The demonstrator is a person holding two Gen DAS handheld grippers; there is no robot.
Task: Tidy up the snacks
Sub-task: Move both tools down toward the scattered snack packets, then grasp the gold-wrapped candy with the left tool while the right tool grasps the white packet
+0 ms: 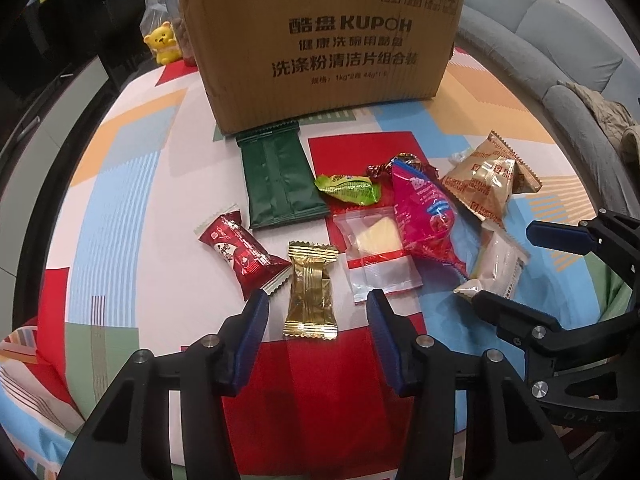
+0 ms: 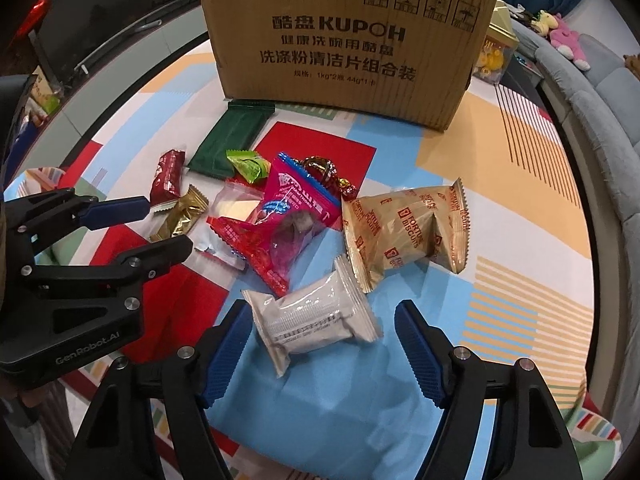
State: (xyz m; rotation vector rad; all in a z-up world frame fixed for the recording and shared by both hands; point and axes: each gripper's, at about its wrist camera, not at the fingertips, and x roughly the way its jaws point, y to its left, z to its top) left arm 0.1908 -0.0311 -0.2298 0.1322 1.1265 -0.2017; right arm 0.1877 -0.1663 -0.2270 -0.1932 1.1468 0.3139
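- The left gripper has its jaws apart around the gold packet, not pressing on it yet.
- The right gripper is also apart, with the white packet between its jaws.
- Both packets lie near on the patterned cloth; the cardboard box stands far behind.
- They look light, with crinkly and slippery foil; I would take each across the puffed middle, gently.
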